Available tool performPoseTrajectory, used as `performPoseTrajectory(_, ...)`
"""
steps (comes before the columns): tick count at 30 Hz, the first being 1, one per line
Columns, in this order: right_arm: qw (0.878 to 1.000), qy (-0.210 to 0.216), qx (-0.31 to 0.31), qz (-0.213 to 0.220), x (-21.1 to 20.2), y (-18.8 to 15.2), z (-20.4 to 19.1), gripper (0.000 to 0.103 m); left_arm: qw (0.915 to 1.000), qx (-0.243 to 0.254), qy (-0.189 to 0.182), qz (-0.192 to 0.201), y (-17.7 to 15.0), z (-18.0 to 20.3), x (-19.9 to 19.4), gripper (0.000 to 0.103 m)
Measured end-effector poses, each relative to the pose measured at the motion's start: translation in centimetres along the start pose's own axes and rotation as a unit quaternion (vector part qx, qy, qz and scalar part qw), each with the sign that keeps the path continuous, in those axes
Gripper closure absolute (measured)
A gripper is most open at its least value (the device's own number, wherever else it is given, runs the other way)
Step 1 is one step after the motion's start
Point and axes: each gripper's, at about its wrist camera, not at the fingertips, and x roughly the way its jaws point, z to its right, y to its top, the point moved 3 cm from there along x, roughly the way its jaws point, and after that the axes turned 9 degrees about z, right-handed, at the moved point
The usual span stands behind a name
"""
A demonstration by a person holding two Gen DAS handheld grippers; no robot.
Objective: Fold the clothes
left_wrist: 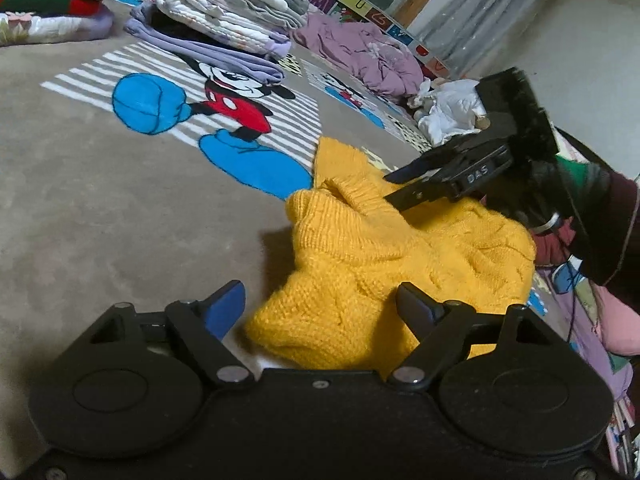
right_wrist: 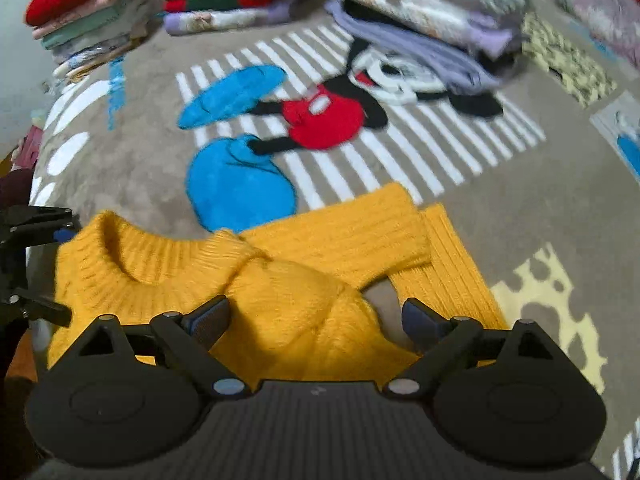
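sweater (right_wrist: 248, 280) on rug (right_wrist: 500, 208), stacks (right_wrist: 420, 12) behind

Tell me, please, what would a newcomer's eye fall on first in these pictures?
The bright yellow sweater lies rumpled on the rug just ahead of both tools, its collar to the left and sleeves crossed to the right in the right wrist view. Behind it, a cartoon mouse in red shorts sprawls across white stripes on the grey rug. Stacks of folded clothes line the rug's far edge.

A mustard-yellow knit sweater (right_wrist: 280, 280) lies rumpled, partly folded, on the carpet.
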Motion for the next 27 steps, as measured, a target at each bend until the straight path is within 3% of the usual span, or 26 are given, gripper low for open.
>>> performPoseTrajectory(2, 1.000, 0.017, 0.006, -0.007, 0.5, -0.2, 0.3, 0.015, 1.0000, -0.003, -0.006, 0.001, 0.1, 0.0, 0.0, 0.023)
performPoseTrajectory(4, 0.999, 0.032, 0.004, -0.011, 0.6, -0.4, 0.1, 0.027, 0.9999, 0.001, -0.011, 0.001, 0.1, 0.2, -0.1, 0.032)
performPoseTrajectory(9, 0.999, 0.044, -0.031, -0.002, -0.7, -0.5, -1.1, 0.055, 0.9998, 0.016, -0.015, 0.000, -0.1, 0.6, -0.2, 0.035)
performPoseTrajectory(12, 0.998, 0.042, -0.054, 0.007, -2.0, -0.8, -2.0, 0.065, 0.9997, 0.022, -0.014, 0.002, -0.1, 0.7, -0.3, 0.037)
performPoseTrajectory(21, 0.993, 0.006, -0.085, 0.076, -8.6, -3.6, -5.6, 0.072, 0.9944, 0.097, -0.036, 0.025, -0.6, 3.5, -1.9, 0.038)
performPoseTrajectory(27, 0.989, -0.045, -0.083, 0.112, -13.7, -8.4, -8.6, 0.072, 0.9795, 0.187, -0.068, 0.033, -2.0, 6.9, -3.0, 0.040)
